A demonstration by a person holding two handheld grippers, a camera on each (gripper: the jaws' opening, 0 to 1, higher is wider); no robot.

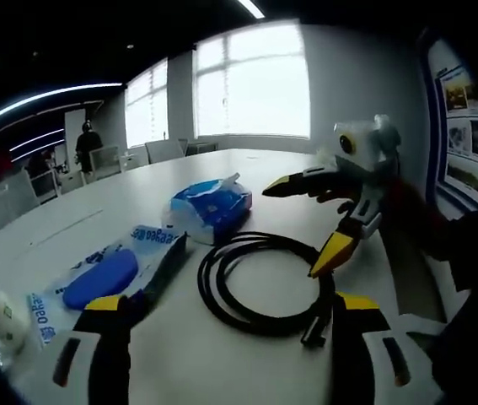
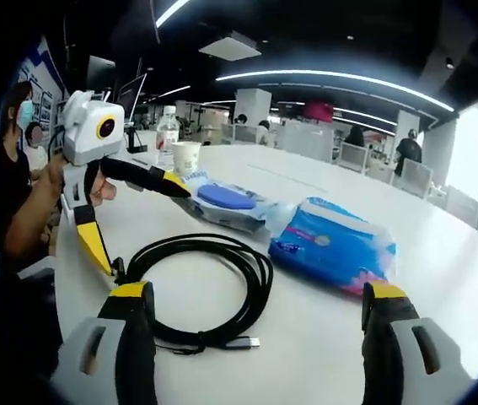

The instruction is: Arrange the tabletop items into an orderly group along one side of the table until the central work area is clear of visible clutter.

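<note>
Both claws hang released, the left claw (image 1: 222, 337) and right claw (image 2: 255, 337) flanking the coiled black cable (image 2: 201, 291) lying mid-surface (image 2: 441, 270) beside the blue tissue pack (image 2: 331, 245), and a one-strand grab could unravel the coil.

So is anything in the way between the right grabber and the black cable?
Nothing visible blocks it. In the right gripper view the right gripper has its jaws wide open, and the coiled black cable lies on the white table just ahead of them. The blue tissue pack sits off to one side.
</note>
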